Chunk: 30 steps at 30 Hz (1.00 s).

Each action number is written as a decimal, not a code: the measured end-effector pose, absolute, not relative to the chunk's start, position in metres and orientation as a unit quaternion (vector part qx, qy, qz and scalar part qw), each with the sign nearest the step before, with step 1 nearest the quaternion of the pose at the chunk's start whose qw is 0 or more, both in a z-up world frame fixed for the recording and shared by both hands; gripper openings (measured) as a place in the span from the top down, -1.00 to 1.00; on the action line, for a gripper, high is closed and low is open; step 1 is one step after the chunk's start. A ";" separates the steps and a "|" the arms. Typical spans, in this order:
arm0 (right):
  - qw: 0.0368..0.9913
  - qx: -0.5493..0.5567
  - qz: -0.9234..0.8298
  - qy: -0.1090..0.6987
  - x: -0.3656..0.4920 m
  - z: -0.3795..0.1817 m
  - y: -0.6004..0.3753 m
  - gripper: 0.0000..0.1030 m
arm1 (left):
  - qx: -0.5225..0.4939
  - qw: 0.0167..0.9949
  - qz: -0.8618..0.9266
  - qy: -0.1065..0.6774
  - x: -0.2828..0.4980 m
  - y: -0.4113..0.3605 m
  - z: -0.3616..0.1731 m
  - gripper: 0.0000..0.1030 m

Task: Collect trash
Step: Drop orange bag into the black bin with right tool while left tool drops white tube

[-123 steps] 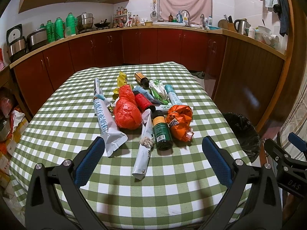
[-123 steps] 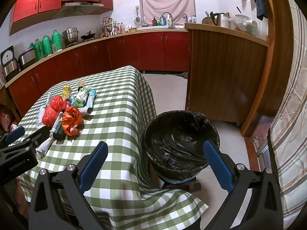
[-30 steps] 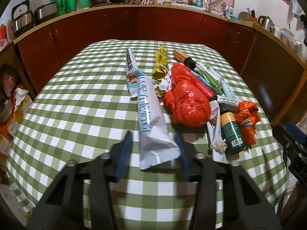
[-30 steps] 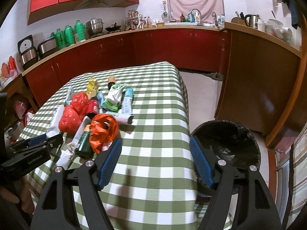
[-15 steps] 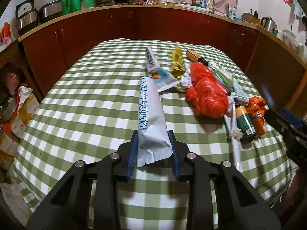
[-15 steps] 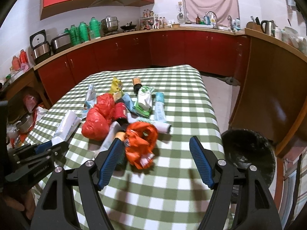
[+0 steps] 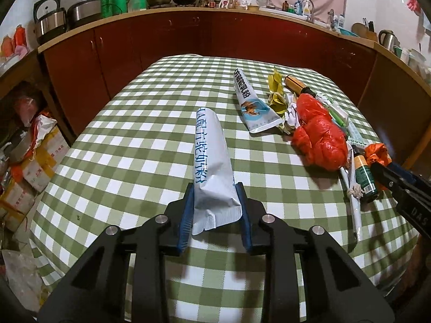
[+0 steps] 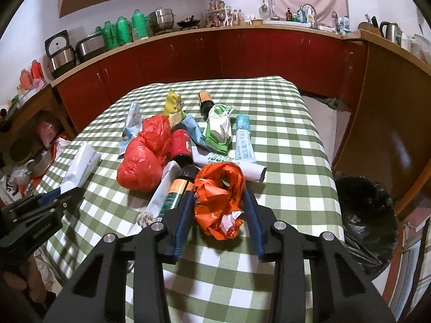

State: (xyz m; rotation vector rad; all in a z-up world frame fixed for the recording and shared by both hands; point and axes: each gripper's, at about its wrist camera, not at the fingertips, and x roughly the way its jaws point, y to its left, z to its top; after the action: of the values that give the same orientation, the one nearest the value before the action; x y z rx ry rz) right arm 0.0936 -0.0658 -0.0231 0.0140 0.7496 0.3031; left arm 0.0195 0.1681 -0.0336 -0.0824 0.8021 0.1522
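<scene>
My left gripper (image 7: 215, 210) pinches the white pouch (image 7: 211, 158) lifted above the table (image 7: 140, 123), my right gripper (image 8: 219, 210) brackets the orange bag (image 8: 219, 196) unclosed, so next comes squeezing, then carrying both to the bin (image 8: 366, 215).

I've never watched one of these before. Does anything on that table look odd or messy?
Yes: litter is heaped on the checked tablecloth, with crumpled red bags, wrappers and bottles lying on their sides. The left gripper holds a white packet; the right gripper straddles an orange bag.
</scene>
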 end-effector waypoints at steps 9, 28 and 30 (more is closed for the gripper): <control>0.932 -0.009 0.139 0.335 0.078 -0.011 -0.076 0.27 | -0.029 0.925 0.065 0.374 0.016 0.149 -0.022 0.44; 0.948 0.014 -0.022 0.316 0.072 -0.008 -0.228 0.27 | 0.026 0.934 -0.120 0.336 0.038 -0.031 0.001 0.44; 0.948 0.018 -0.031 0.317 0.074 -0.012 -0.242 0.27 | 0.034 0.932 -0.133 0.335 0.042 -0.047 -0.001 0.44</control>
State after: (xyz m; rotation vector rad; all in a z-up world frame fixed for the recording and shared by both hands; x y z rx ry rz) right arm 0.0738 -0.2421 -0.0119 0.0362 0.6460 -0.0636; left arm 0.0425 -0.0474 -0.0008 0.0696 0.6849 -0.2720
